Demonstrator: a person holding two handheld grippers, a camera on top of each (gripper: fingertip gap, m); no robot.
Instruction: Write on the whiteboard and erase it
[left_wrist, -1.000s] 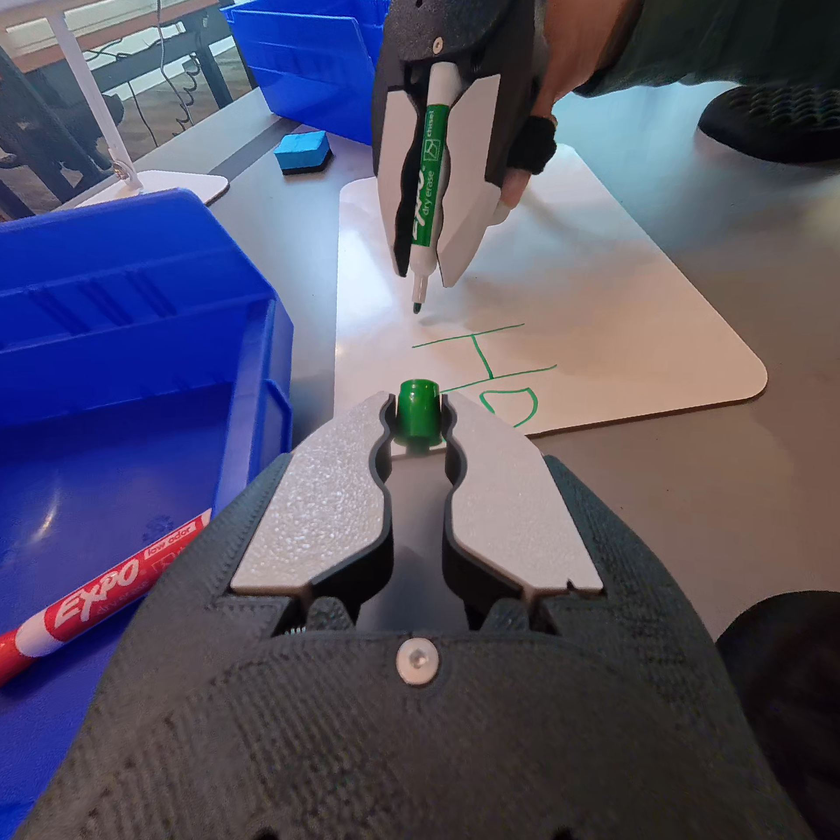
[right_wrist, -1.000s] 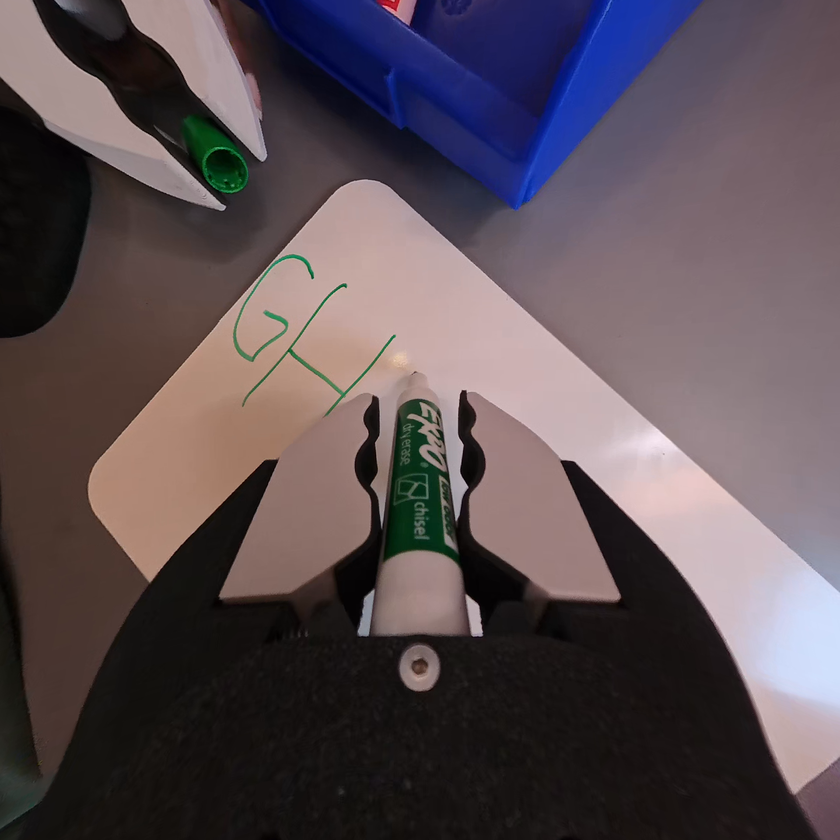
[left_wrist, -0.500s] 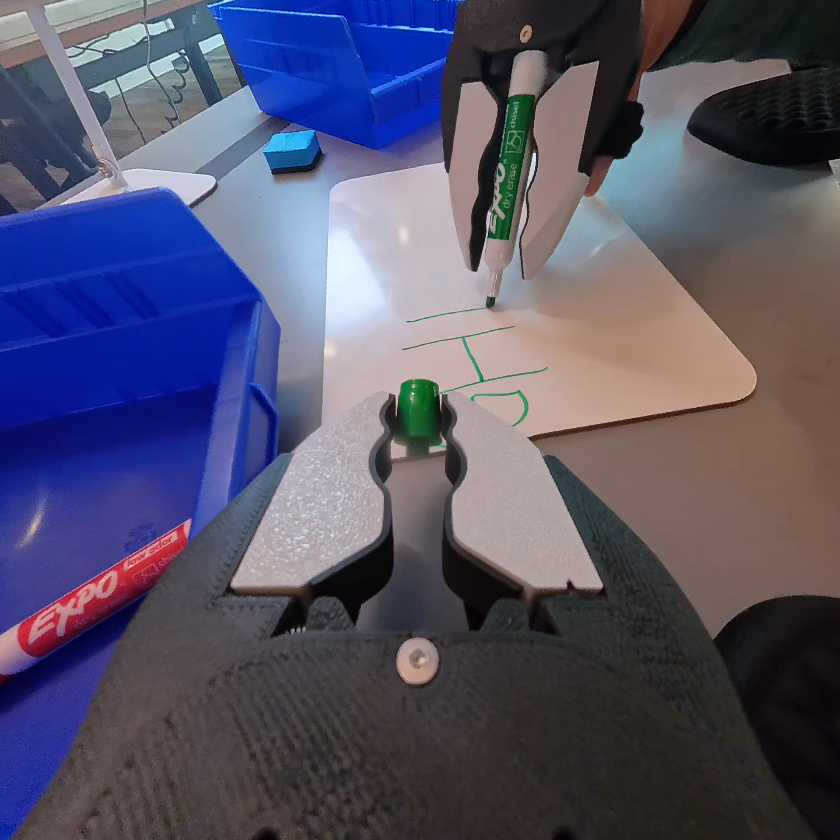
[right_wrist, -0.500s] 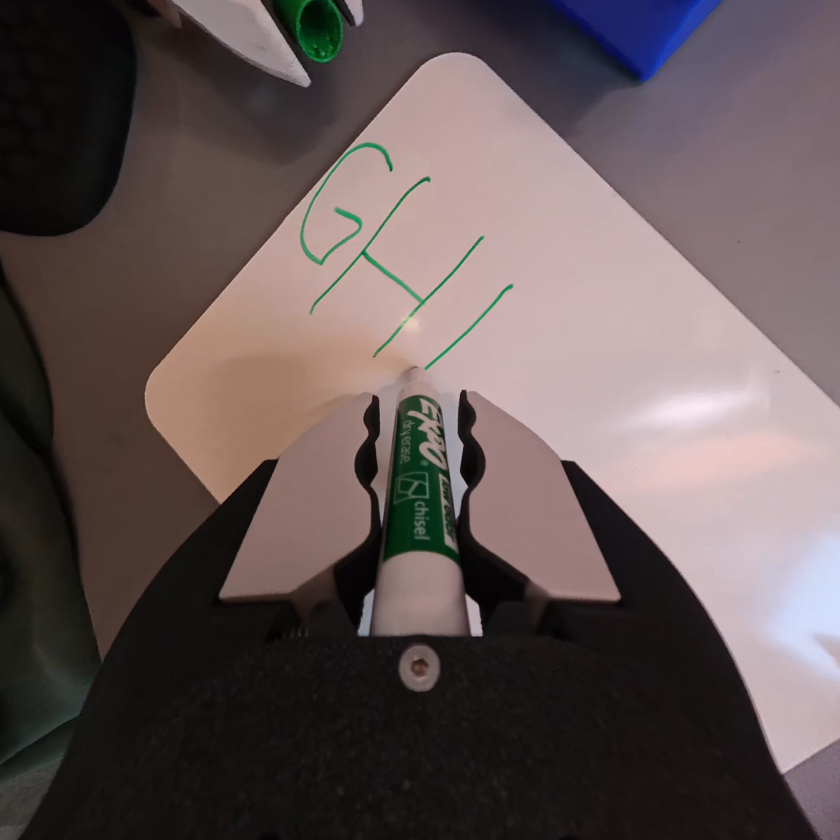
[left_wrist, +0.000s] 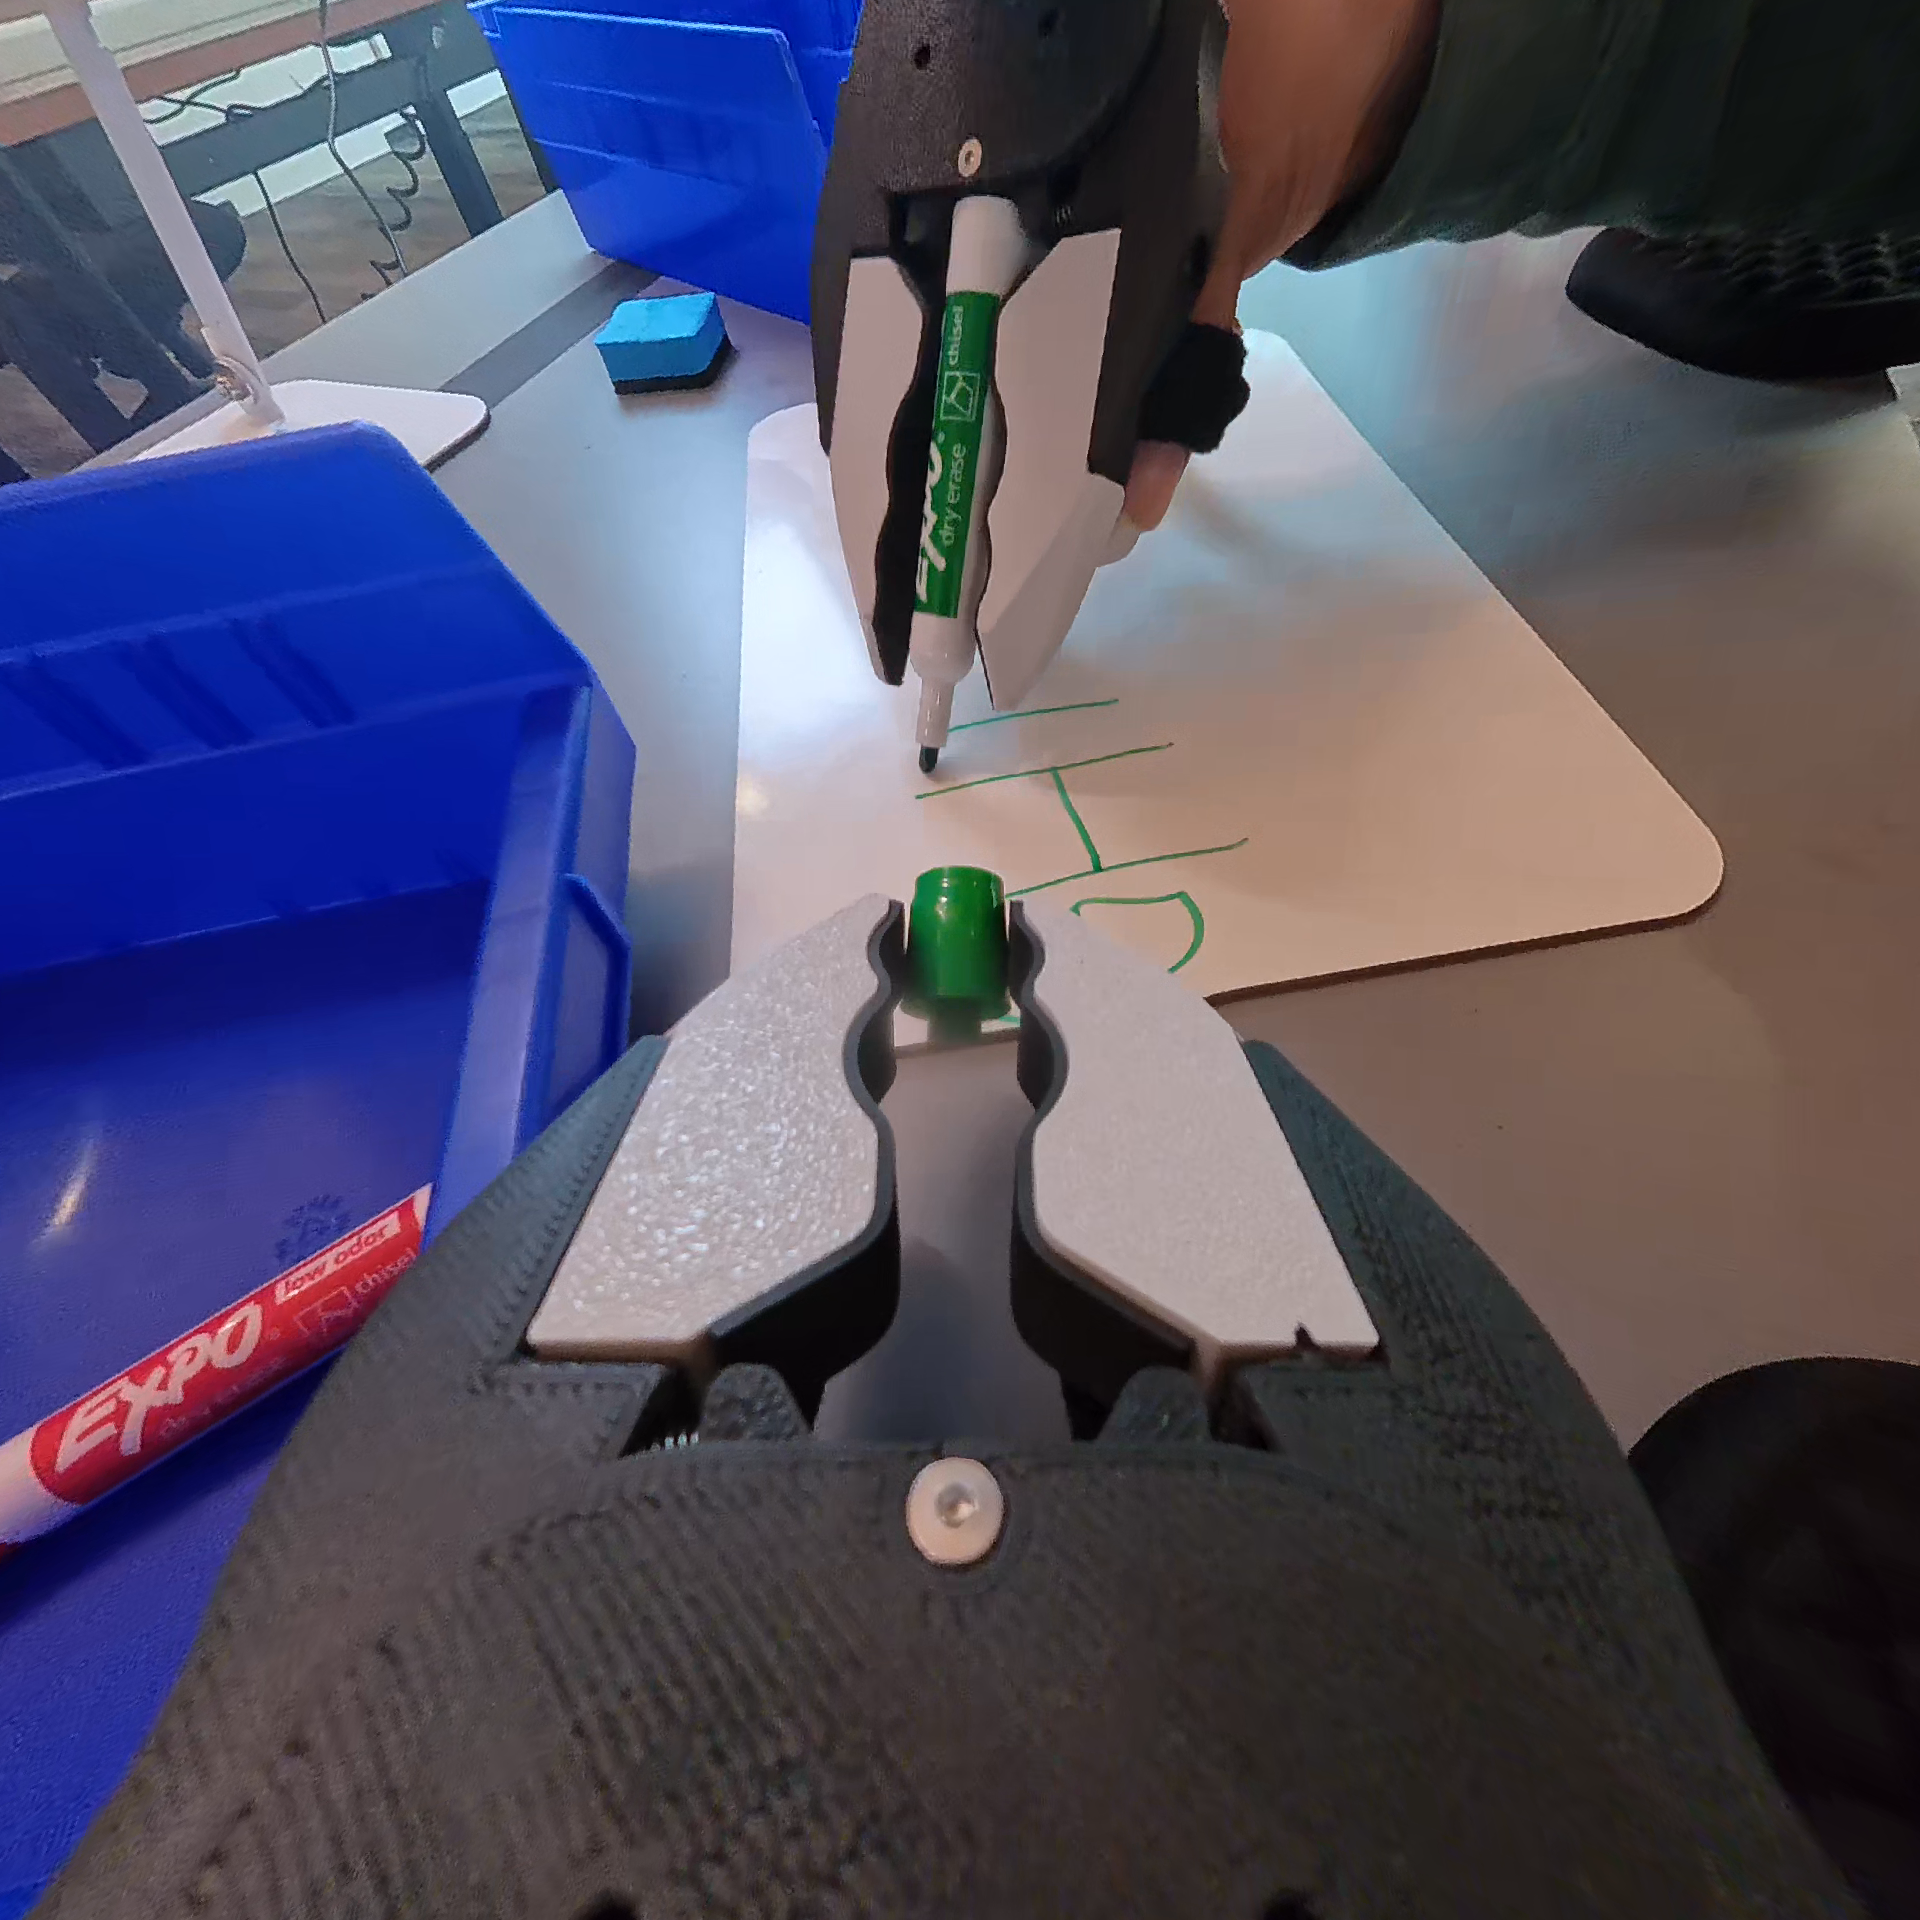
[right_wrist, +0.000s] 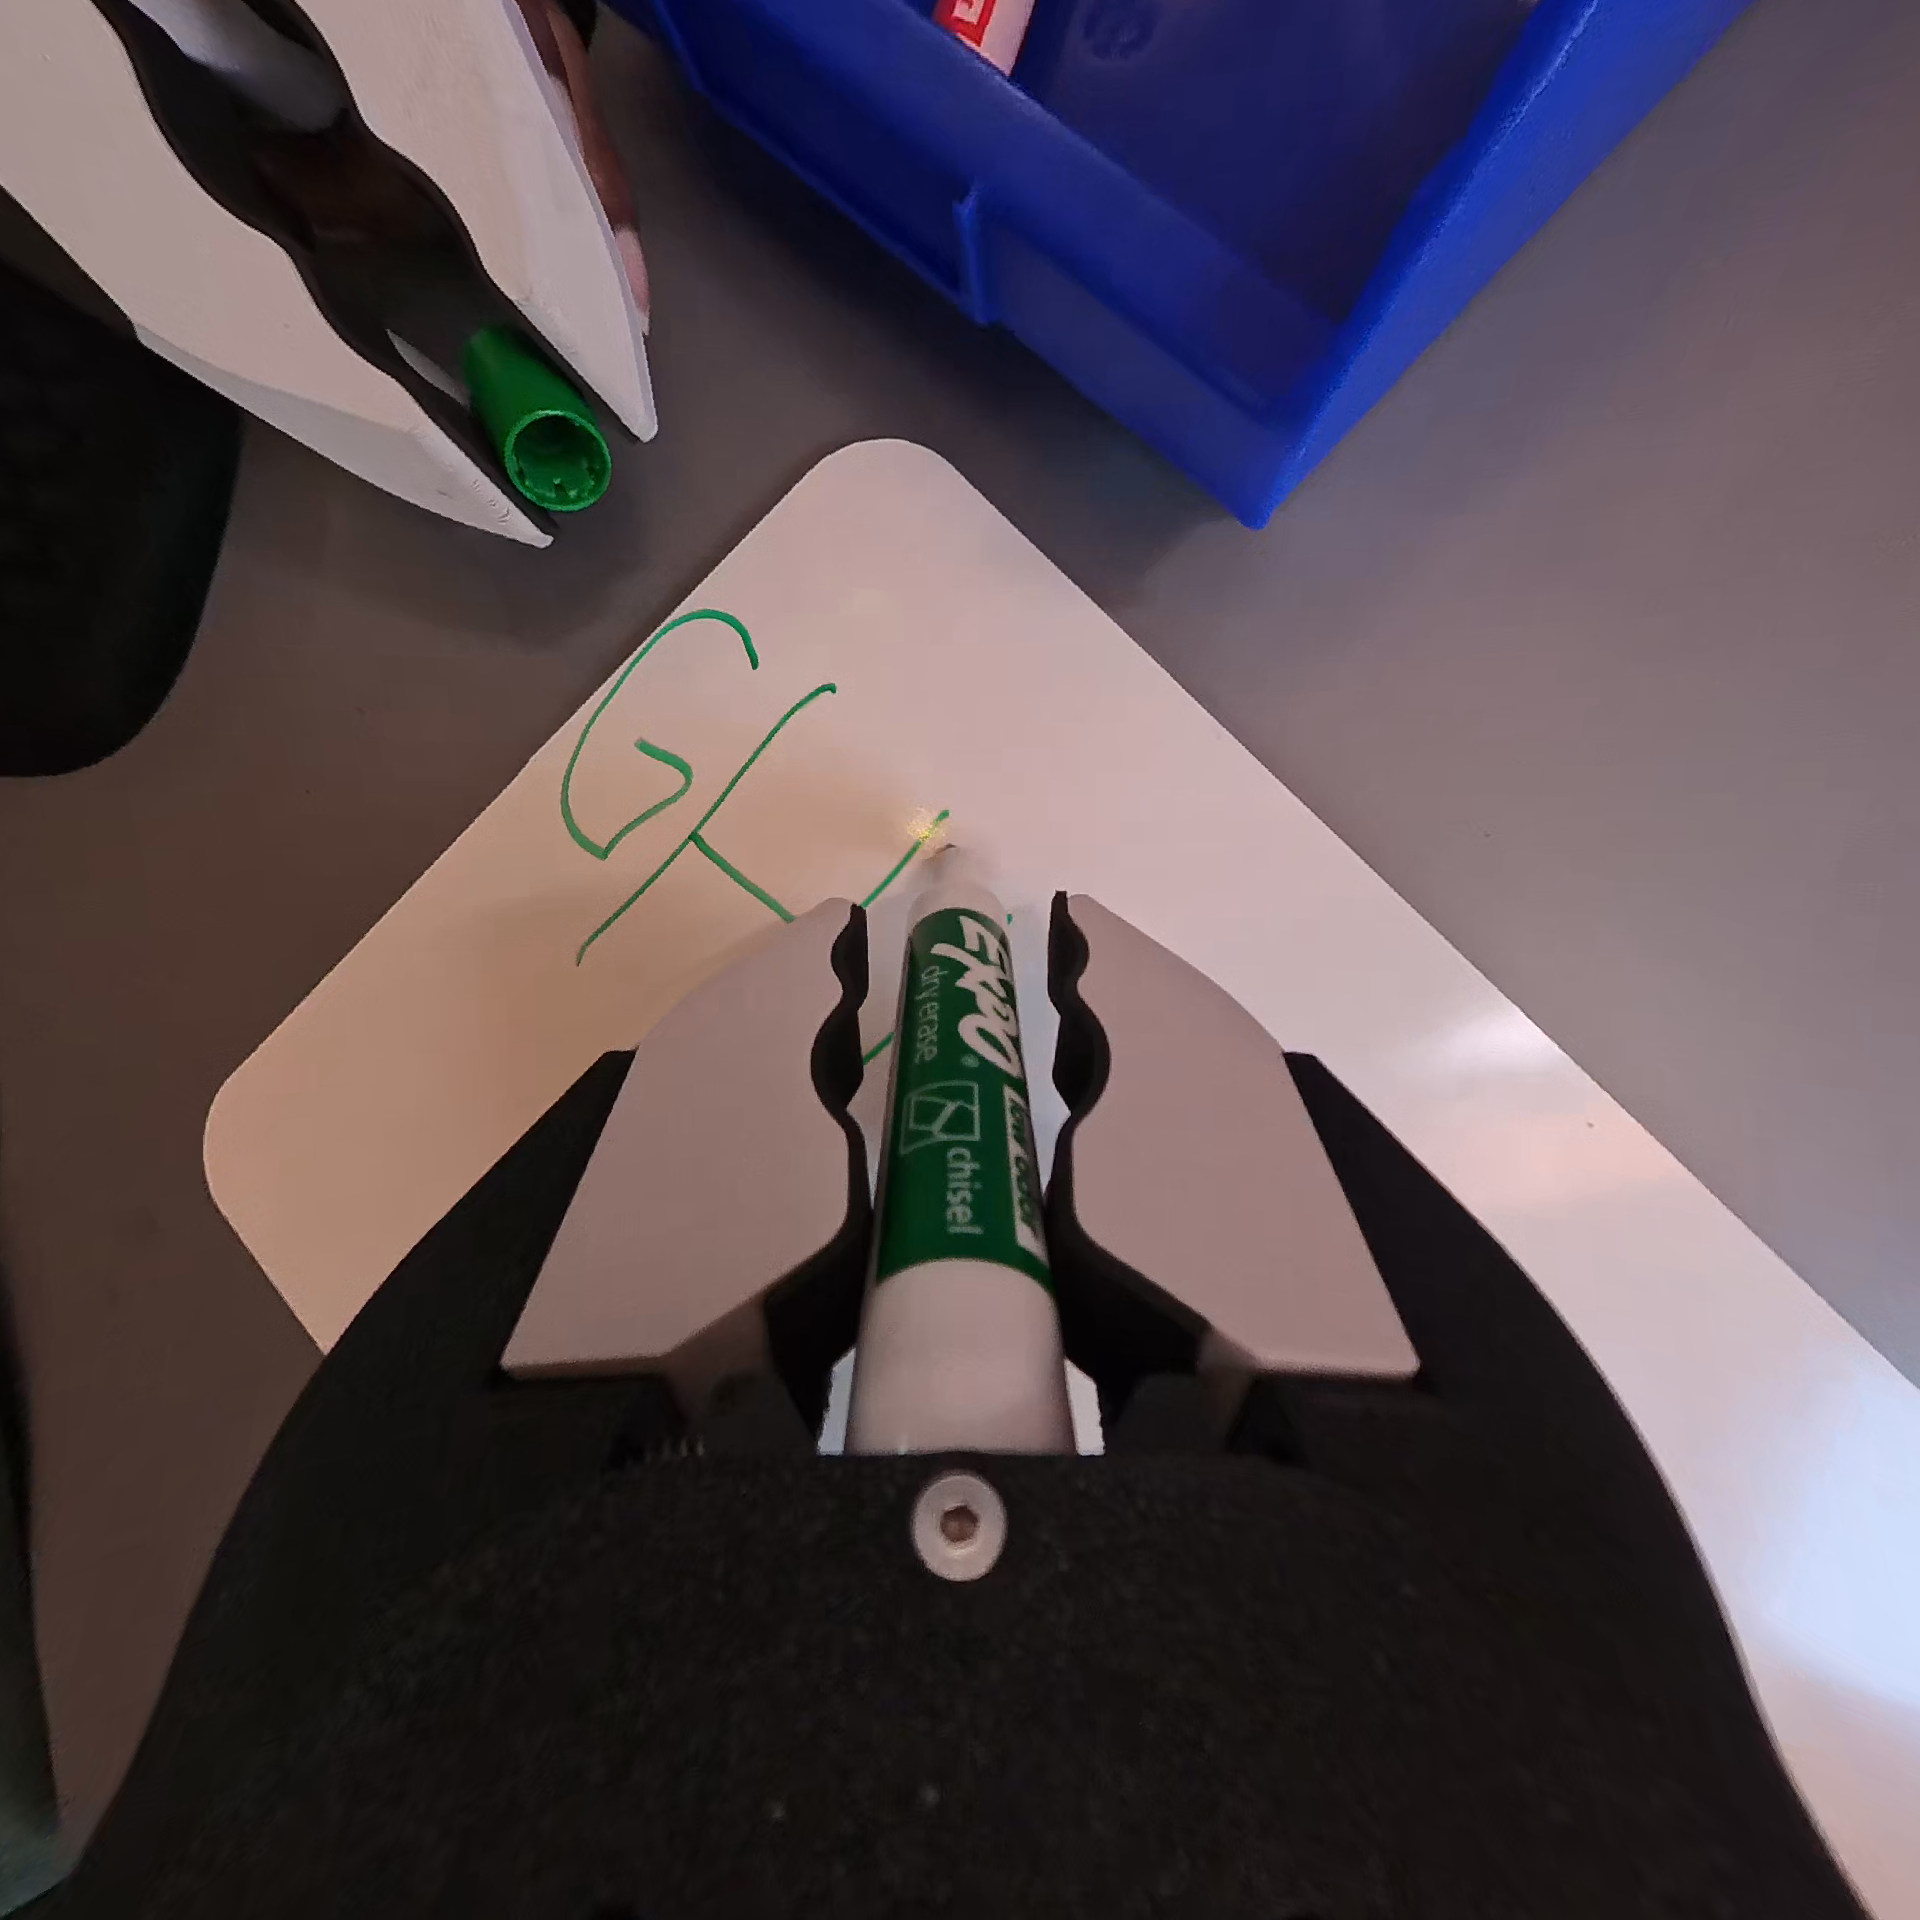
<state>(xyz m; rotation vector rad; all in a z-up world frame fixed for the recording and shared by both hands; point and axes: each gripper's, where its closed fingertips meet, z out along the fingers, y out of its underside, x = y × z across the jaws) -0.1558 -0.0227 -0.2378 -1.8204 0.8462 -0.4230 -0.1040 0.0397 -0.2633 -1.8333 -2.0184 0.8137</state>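
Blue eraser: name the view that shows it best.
Left wrist view. The eraser lies in plain sight on the grey table, beyond the whiteboard's far corner. The right wrist view does not show it.

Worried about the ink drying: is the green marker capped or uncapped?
Uncapped: the green marker has its tip bare at the whiteboard; the left hand-held gripper clamps the green cap.

In the left wrist view a blue bin (left_wrist: 312, 727) walls off the left of the frame, close beside the whiteboard (left_wrist: 1403, 727). A second bin (left_wrist: 675, 135) and an eraser (left_wrist: 662, 338) crowd the upper left. Right of the board, the worktop (left_wrist: 1558, 1122) lies open.
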